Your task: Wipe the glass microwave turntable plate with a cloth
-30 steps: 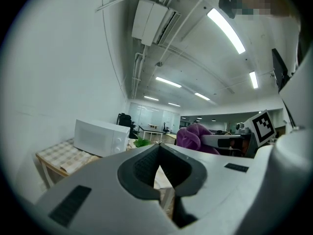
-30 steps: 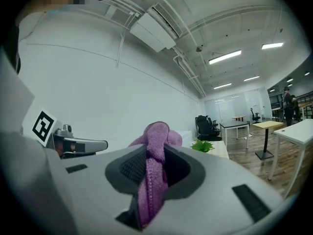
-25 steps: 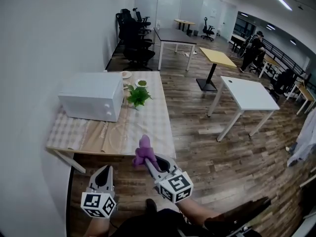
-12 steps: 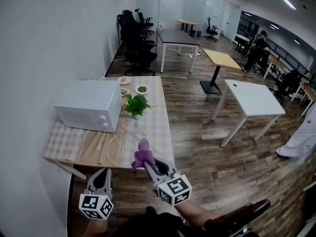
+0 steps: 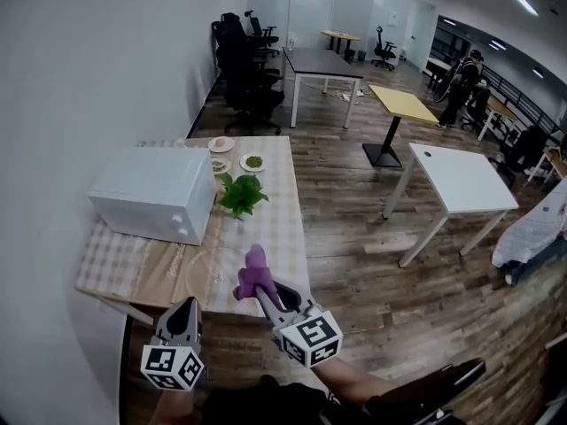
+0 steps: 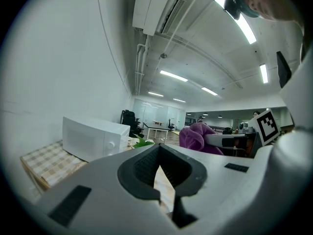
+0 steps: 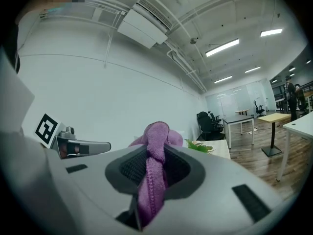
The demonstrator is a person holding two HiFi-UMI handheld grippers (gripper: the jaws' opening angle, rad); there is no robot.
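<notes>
The clear glass turntable plate [image 5: 202,269] lies faintly visible on the checked tablecloth near the table's front edge, in front of the white microwave [image 5: 151,193]. My right gripper [image 5: 267,294] is shut on a purple cloth [image 5: 252,275], whose bunched end hangs just over the plate's right side. In the right gripper view the purple cloth [image 7: 156,136] runs between the jaws of the right gripper [image 7: 155,153]. My left gripper [image 5: 186,307] hovers below the table's front edge, shut with nothing in it. In the left gripper view the left gripper [image 6: 159,149] has its tips together.
A green potted plant [image 5: 237,193] and small dishes [image 5: 221,144] stand behind the plate. The table [image 5: 115,264] sits against the wall at left. White and yellow tables, office chairs and a person [image 5: 461,87] are farther off on the wood floor.
The table and microwave have slid lower and nearer in the head view. The cloth's end now overlaps the table's front edge. Both grippers keep their state.
</notes>
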